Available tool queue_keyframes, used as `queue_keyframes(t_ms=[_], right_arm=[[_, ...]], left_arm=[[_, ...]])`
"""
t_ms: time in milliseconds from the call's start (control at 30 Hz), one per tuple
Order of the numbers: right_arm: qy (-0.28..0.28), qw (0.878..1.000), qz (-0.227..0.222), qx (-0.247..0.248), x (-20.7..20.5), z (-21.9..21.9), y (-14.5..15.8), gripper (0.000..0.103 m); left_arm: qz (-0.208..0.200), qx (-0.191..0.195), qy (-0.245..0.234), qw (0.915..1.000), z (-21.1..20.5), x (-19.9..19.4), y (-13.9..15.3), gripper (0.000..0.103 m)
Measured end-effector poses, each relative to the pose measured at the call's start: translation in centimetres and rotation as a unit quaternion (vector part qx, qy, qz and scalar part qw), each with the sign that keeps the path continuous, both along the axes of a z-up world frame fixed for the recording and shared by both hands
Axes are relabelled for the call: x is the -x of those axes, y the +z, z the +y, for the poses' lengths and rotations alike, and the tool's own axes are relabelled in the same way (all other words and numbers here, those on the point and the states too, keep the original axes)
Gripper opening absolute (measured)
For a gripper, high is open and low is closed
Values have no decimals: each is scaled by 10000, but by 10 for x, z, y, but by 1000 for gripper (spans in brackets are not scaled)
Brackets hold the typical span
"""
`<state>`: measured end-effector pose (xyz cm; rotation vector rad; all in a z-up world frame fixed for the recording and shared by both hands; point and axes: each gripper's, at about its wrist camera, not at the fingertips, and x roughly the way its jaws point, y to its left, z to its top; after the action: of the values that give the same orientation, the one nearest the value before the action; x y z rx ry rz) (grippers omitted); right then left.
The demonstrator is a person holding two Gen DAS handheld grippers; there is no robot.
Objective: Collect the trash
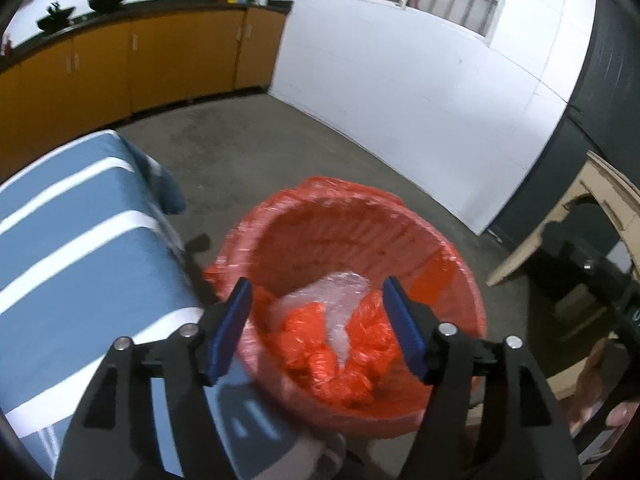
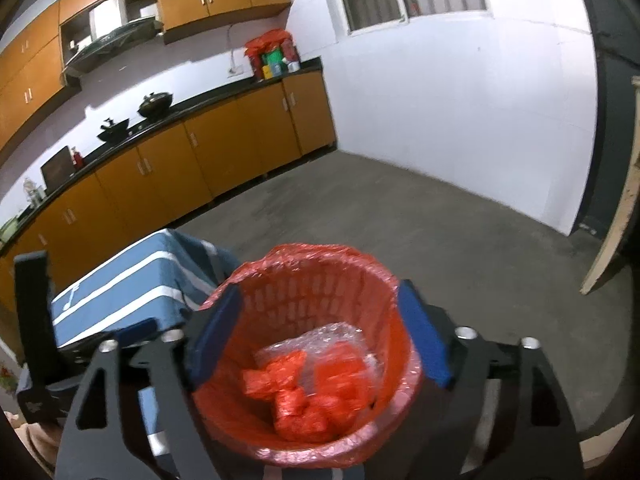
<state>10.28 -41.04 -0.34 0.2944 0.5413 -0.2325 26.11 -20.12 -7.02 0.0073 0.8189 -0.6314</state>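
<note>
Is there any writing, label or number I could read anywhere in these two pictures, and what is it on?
No text can be read.
Packages on the counter: colourful boxes, any print too small and blurred.
Right gripper: a pale mark at the picture's edge, cut off and unreadable.
Bin and striped cloth: no writing.

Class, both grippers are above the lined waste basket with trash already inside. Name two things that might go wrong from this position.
1. The red liner is only draped loosely over the basket rim; an open left gripper or right gripper dipping in might snag it and pull it off.
2. The bubble wrap lies loose on the crumpled red bags; it might cling to a finger and lift out.
</note>
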Motion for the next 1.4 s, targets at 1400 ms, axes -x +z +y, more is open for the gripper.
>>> queue_keyframes(t_ms=[1400], right_arm=[[229, 9897, -452, 1342, 86, 155, 26, 101]], left_arm=[[-1844, -653, 2852, 9383, 199, 191, 63, 99]])
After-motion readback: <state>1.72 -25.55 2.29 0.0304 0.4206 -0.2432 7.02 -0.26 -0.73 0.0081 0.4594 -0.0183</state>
